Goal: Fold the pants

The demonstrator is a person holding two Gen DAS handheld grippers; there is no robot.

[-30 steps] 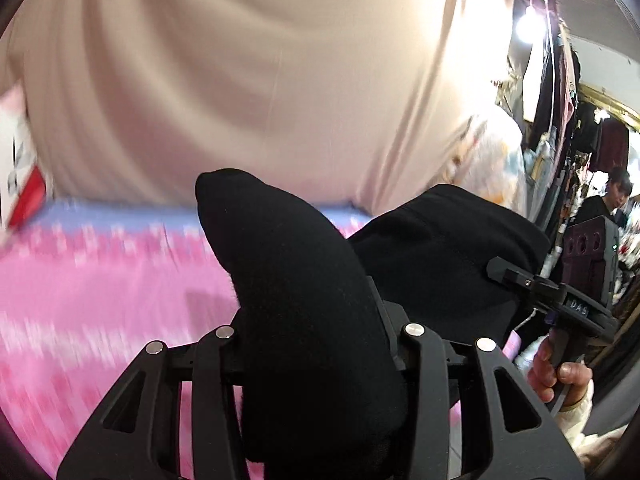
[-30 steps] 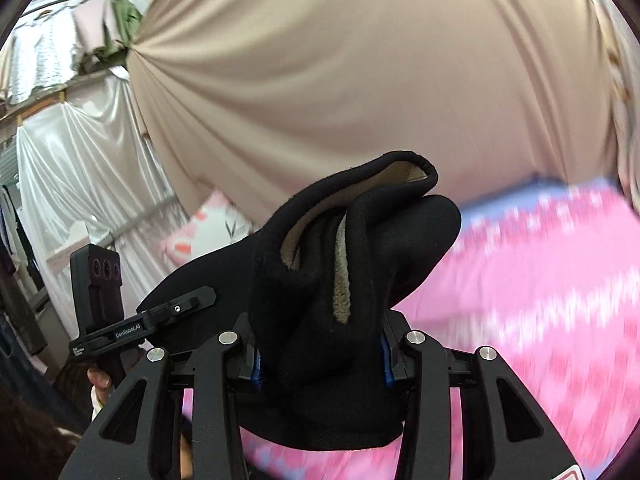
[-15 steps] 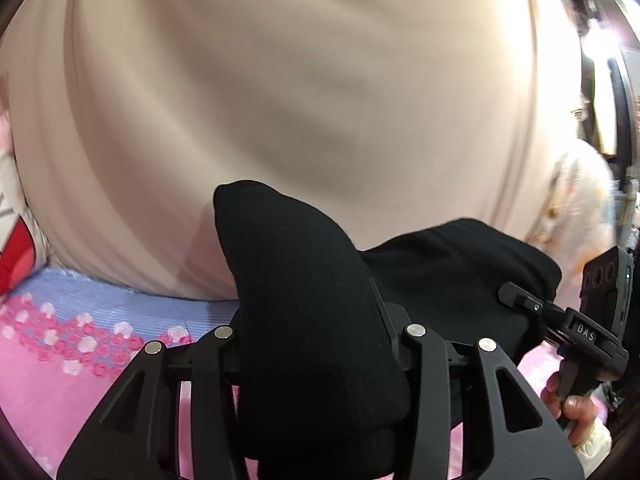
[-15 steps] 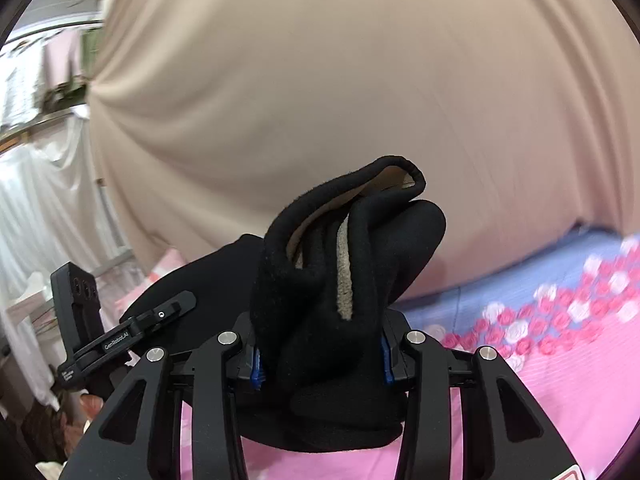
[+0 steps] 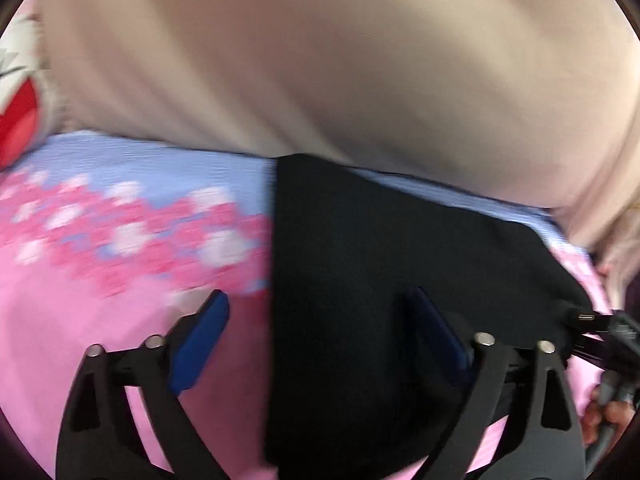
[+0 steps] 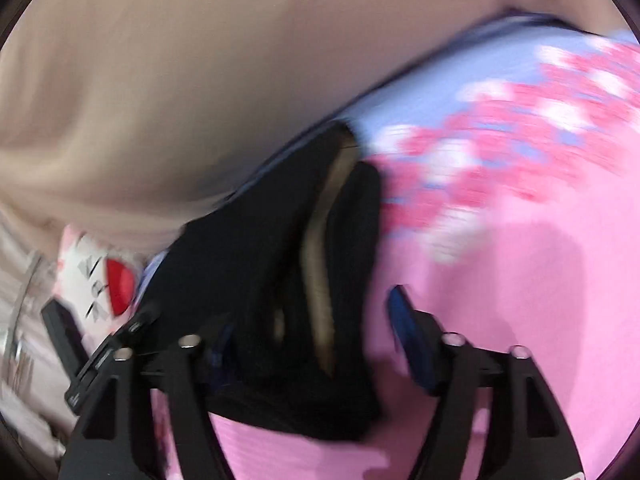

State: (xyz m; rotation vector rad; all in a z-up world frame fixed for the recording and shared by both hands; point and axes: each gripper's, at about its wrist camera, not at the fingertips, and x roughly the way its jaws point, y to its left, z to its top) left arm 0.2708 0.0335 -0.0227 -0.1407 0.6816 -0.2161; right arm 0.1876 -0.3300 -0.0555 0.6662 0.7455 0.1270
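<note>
The black pants point(image 5: 384, 280) lie on the pink flowered bedspread point(image 5: 100, 280), stretching away toward the beige curtain. My left gripper point(image 5: 320, 340) is open, its blue pads spread wide, with the pants' left edge lying between them. In the right wrist view the pants point(image 6: 260, 280) show a tan fleece lining at the waistband. My right gripper point(image 6: 308, 340) is open, its jaws apart around the bunched cloth, not pinching it. Both views are blurred by motion.
A beige curtain point(image 5: 320, 60) hangs just behind the bed. A white pillow with a red patch point(image 5: 20, 120) lies at the far left, and it also shows in the right wrist view point(image 6: 100, 280). The other gripper's handle and a hand point(image 5: 608, 420) are at right.
Both grippers opened and let go of the pants, which were held up before. The pants now lie on the bedspread. Both cameras tipped down toward the bed.
</note>
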